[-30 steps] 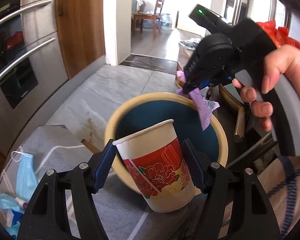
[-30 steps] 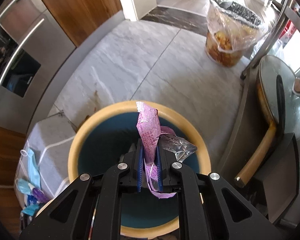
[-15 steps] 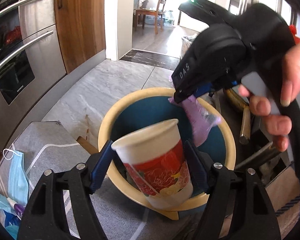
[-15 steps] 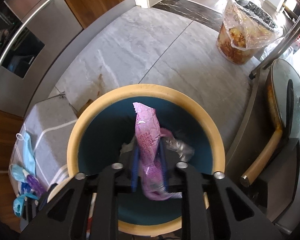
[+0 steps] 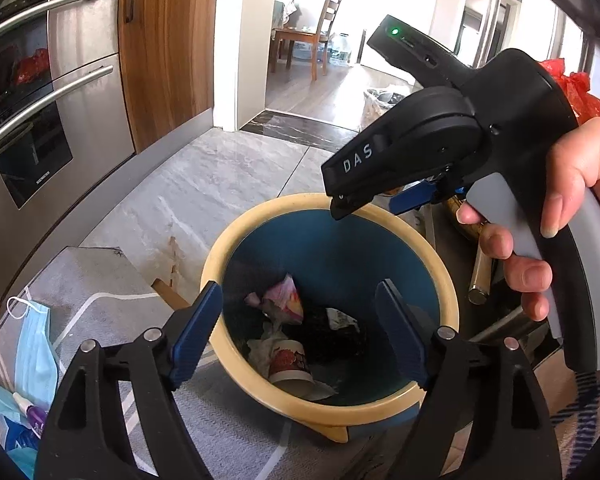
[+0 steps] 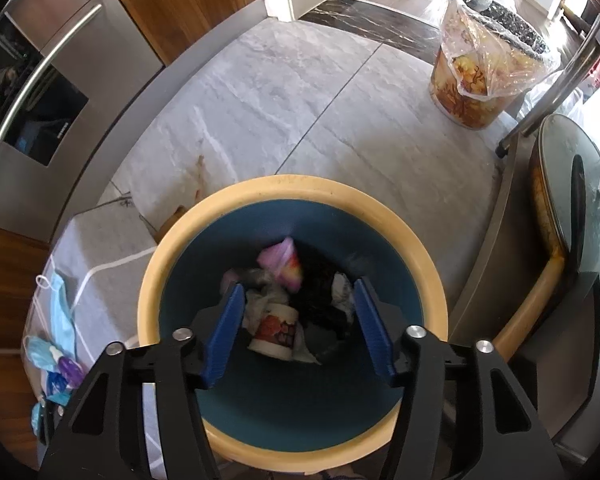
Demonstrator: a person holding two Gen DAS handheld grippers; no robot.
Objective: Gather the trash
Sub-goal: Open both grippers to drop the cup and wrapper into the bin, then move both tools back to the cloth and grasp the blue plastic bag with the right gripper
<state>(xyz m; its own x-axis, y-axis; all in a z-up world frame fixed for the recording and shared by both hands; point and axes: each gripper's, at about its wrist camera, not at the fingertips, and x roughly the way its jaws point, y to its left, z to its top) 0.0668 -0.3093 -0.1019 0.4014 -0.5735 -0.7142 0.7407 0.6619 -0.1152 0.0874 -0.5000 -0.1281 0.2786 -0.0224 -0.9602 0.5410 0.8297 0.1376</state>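
A blue bin with a cream rim (image 5: 236, 236) (image 6: 204, 216) stands below both grippers. At its bottom lie a paper cup with red flowers (image 5: 290, 364) (image 6: 276, 330), on its side, and a pink wrapper (image 5: 286, 298) (image 6: 282, 262) among other crumpled scraps. My left gripper (image 5: 298, 330) hangs over the near rim, its jaws opening, nothing between them. My right gripper (image 6: 298, 328) points down into the bin, its jaws opening, with nothing between them. A hand holds the right gripper's body (image 5: 440, 128) above the bin's far right rim.
A grey cloth (image 5: 96, 280) (image 6: 96, 248) left of the bin holds blue face masks (image 5: 32, 344) (image 6: 62, 312) and small packets. A steel oven front (image 5: 40, 112) is at left. A lined waste basket (image 6: 488, 60) stands on the tile floor. A lidded pan (image 6: 572, 216) sits at right.
The left gripper let go of the flowered cup and the right gripper let go of the pink wrapper; both now lie at the bottom of the bin. Both pairs of jaws have widened.
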